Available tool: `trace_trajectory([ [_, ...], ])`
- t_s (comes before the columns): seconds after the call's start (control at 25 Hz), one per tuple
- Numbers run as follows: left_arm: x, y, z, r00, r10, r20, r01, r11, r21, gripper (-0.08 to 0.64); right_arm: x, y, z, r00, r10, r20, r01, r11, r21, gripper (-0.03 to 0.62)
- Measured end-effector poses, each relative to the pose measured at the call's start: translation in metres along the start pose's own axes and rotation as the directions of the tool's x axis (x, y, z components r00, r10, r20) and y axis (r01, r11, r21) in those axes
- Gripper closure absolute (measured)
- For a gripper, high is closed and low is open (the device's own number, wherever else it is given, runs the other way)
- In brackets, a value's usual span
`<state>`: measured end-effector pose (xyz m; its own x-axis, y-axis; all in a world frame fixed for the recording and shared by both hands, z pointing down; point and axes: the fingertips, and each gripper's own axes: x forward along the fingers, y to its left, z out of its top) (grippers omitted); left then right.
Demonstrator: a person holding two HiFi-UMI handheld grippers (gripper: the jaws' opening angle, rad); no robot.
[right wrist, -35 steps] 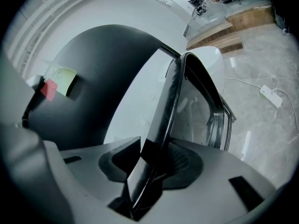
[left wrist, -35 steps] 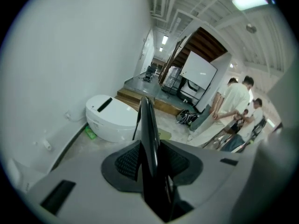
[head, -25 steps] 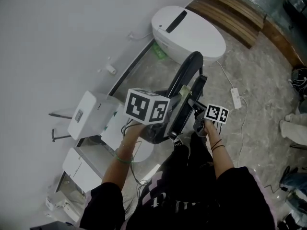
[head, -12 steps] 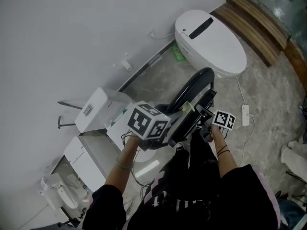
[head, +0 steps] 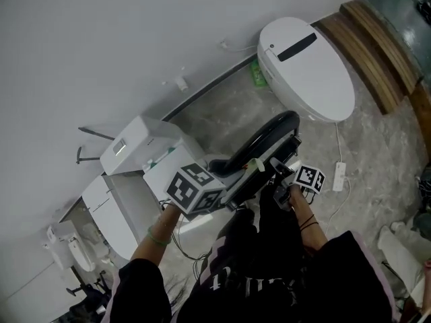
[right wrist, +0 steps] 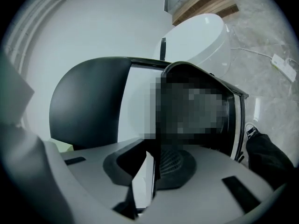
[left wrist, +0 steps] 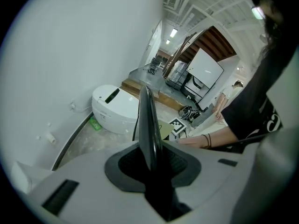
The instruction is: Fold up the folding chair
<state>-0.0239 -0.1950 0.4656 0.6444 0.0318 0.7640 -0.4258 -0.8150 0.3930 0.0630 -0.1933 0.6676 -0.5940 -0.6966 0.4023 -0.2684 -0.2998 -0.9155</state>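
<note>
holding the folding chair (head: 264, 134) edge-on between both grippers, over the marble floor (head: 377, 147) near the white toilet (head: 316, 66), its panels close together. left gripper (left wrist: 150, 164) jaws have just been closing; they now pinch the chair's thin black edge. right gripper (right wrist: 148, 178) the same, jaws just closing and clamped on a white-and-black panel edge of the chair.
</note>
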Motion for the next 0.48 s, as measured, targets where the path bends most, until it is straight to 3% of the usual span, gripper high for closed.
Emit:
trace_trajectory([
  [0.32, 0.012, 0.002, 0.034, 0.997, 0.074, 0.004, -0.073, 0.994, -0.077, 0.477, 0.008, 0.008, 0.041, 0.999, 0.006, -0.048, -0.007, 0.999, -0.031, 0.525],
  [0.48, 0.014, 0.01, 0.063, 0.993, 0.118, 0.018, -0.117, 0.992, -0.052, 0.477, 0.02, 0.021, 0.072, 0.999, 0.033, -0.034, -0.035, 0.998, -0.043, 0.525],
])
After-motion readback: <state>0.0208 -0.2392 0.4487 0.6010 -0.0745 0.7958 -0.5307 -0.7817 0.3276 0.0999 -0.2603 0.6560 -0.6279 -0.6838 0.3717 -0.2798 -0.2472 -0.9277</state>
